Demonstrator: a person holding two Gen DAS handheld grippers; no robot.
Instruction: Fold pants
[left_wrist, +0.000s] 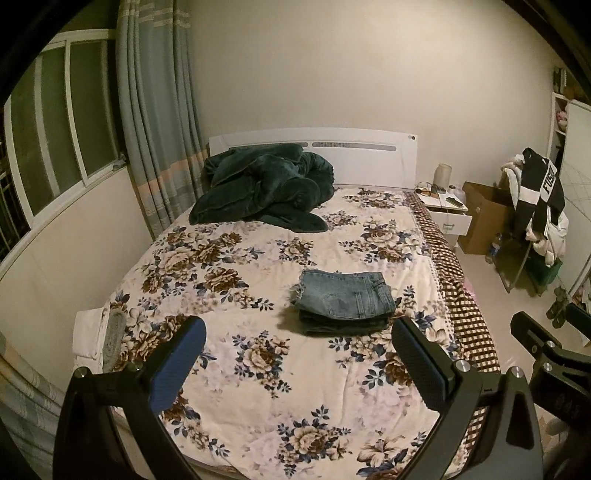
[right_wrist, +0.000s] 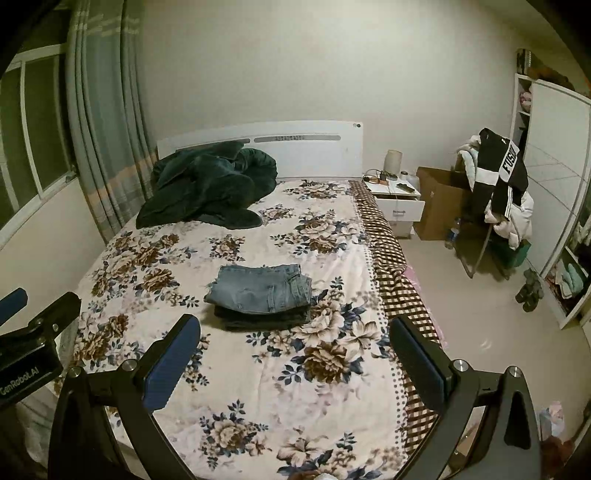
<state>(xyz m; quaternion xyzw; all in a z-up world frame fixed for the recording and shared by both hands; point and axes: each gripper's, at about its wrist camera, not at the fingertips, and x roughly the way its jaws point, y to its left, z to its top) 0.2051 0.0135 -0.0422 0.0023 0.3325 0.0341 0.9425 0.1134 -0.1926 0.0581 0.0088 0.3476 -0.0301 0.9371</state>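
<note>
Both claws released, holding nothing. Left claw (left_wrist: 299, 354) has its fingers spread wide and hangs above the near half of the bed (left_wrist: 458, 295), clear of the fabric. Right claw (right_wrist: 295, 354) is the same: fingers apart, nothing between them, up over the floral bedspread (right_wrist: 258, 387).

Folded jeans (left_wrist: 345, 299) lie on the bedspread, right of centre as I see them from the left wrist. From the right wrist the same jeans (right_wrist: 260, 291) sit just left of centre. They are a compact rectangular stack, several layers, back pocket and waistband on top, frayed hem edge toward the window side. Neither claw touches them; both are well apart from the stack, on the near side.

Part of the right claw's body shows at the right edge of the left wrist view; the left one shows at the left edge of the right wrist view. So the two are side by side.

Rest of scene: dark green blanket (left_wrist: 262, 188) bunched up at the white headboard (left_wrist: 369, 155). White nightstand (left_wrist: 448, 214) beside the bed with small items on top, too small to name. Brown cardboard box (left_wrist: 484, 218) next to it. Clothes heaped on a chair (left_wrist: 539, 206), black-and-white garment on top. Curtain (left_wrist: 155, 110) and window (left_wrist: 59, 122) on the left wall.
</note>
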